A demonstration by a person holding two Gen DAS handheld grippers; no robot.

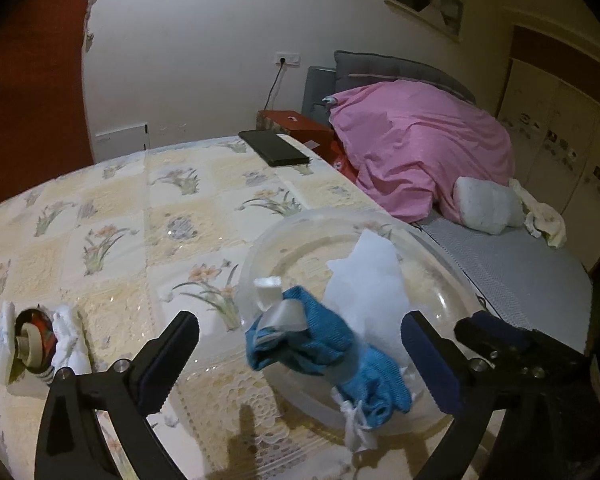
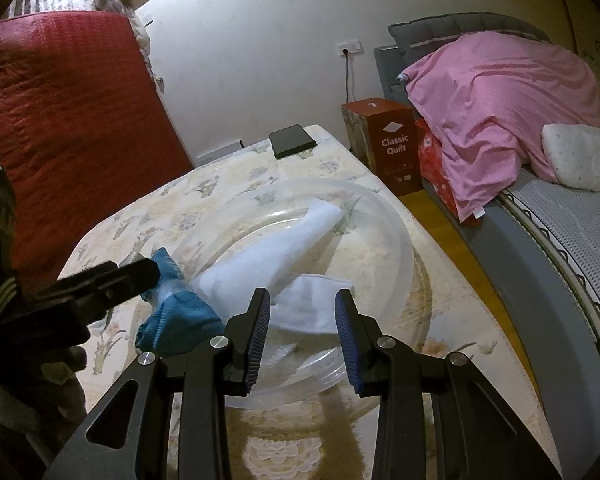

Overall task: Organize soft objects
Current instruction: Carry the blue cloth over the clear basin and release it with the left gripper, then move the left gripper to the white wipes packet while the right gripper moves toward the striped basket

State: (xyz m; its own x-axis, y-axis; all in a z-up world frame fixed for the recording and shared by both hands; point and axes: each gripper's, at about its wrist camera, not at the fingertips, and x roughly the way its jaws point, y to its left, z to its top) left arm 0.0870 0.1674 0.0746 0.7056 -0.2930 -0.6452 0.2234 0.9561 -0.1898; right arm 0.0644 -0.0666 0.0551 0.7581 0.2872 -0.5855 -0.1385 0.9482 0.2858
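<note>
red box (image 2: 392, 148) | side panel | reads "Classic Quilt"

one clear bowl (image 2: 400, 240), one blue cloth (image 1: 320, 340), two white cloths (image 2: 260, 256) (both inside), one black notebook (image 1: 274, 147).

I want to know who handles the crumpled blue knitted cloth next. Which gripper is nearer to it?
Left. The left gripper straddles the crumpled blue knitted cloth draped over the clear bowl's rim; the right gripper sits beside it, over the white cloth.
</note>
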